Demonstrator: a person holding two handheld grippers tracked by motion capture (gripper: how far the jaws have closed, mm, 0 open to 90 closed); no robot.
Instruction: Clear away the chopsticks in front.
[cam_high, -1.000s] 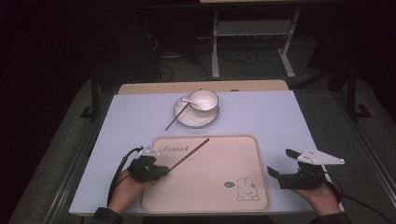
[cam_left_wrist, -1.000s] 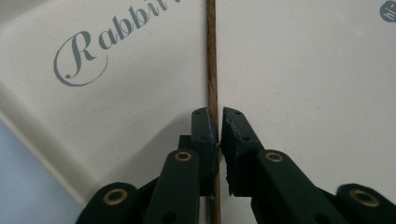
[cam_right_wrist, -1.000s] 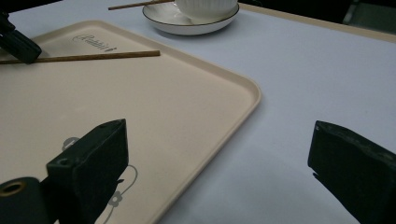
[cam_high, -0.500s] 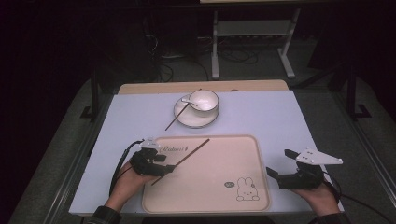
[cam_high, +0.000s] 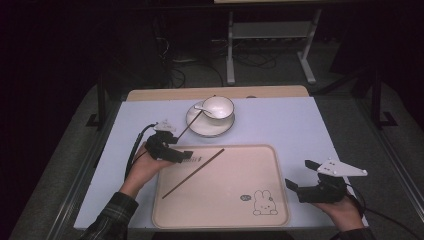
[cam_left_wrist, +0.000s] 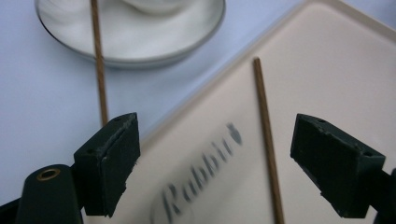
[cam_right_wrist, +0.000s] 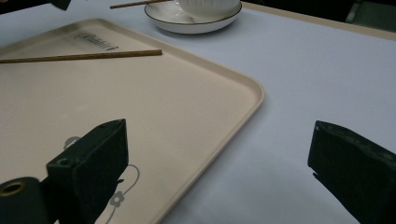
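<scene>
On the table:
Tray (cam_high: 240, 175): beige, rounded corners, rabbit print; one thin brown chopstick (cam_high: 193, 173) lies slantwise on it.
Saucer (cam_high: 197, 125): white, round, just beyond the tray, bearing a ribbed cup (cam_high: 218, 107); second chopstick (cam_left_wrist: 98, 65) leans on its rim.
Left gripper (cam_high: 186, 156): over the tray's far-left corner, jaws just opened wide, nothing between the pads.
Right gripper (cam_high: 299, 175): by the tray's right edge, jaws apart, empty.
</scene>
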